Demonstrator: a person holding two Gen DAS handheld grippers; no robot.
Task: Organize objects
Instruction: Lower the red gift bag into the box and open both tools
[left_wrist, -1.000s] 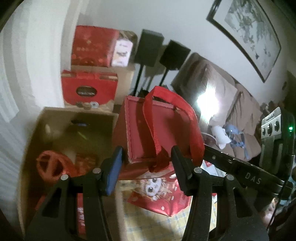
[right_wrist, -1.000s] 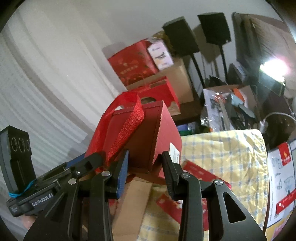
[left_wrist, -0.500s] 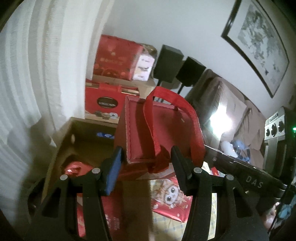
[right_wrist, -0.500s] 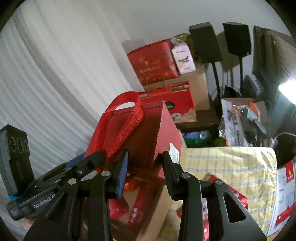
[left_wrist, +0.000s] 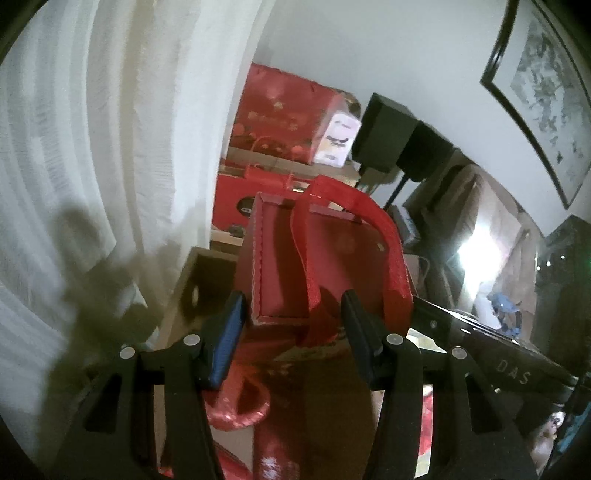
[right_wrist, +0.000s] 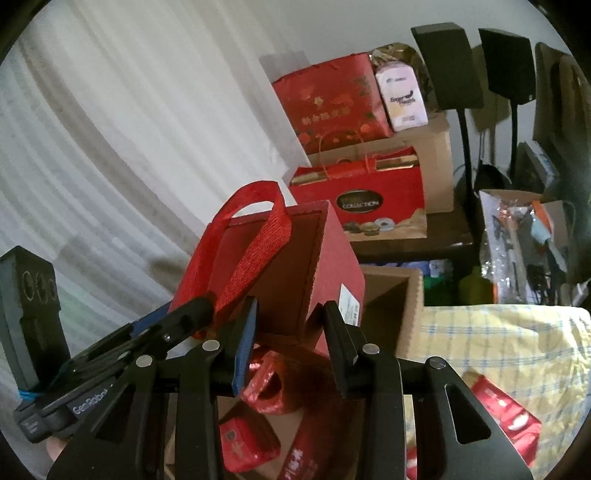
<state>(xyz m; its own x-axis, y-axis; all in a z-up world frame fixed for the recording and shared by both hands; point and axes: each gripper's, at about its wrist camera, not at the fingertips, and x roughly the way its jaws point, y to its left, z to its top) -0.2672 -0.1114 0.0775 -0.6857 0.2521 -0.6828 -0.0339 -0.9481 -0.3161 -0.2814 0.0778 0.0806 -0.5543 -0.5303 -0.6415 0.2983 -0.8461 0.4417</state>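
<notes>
Grippers hold one red gift box (right_wrist: 295, 273) between them, each clamped on a lower corner of it, above an open cardboard carton (right_wrist: 406, 306). The left gripper (left_wrist: 291, 332) has its fingers part-way open, with the blue pad (left_wrist: 227, 339) against the box's stitched edge and the black finger on the far side of the red ribbon handle (left_wrist: 369, 236), which loops over the top and hangs down between them. The right gripper (right_wrist: 290, 339) is also part-way closed, narrower than the left, and pinches the box's near corner, the wall with the white barcode sticker (right_wrist: 349, 302) lying against its black finger. The box is tilted, its open interior facing the right wrist camera. Below it, inside the carton, lie other red packages (right_wrist: 280, 384), one with a shiny foil wrap. Beside the carton, a yellow checked cloth (right_wrist: 498, 339) covers a surface with more red packets on it. Behind, against a white curtain (right_wrist: 110, 129), red gift boxes and a paper bag (right_wrist: 362, 199) are stacked on a brown carton, near two black speakers (right_wrist: 450, 62) on stands.
</notes>
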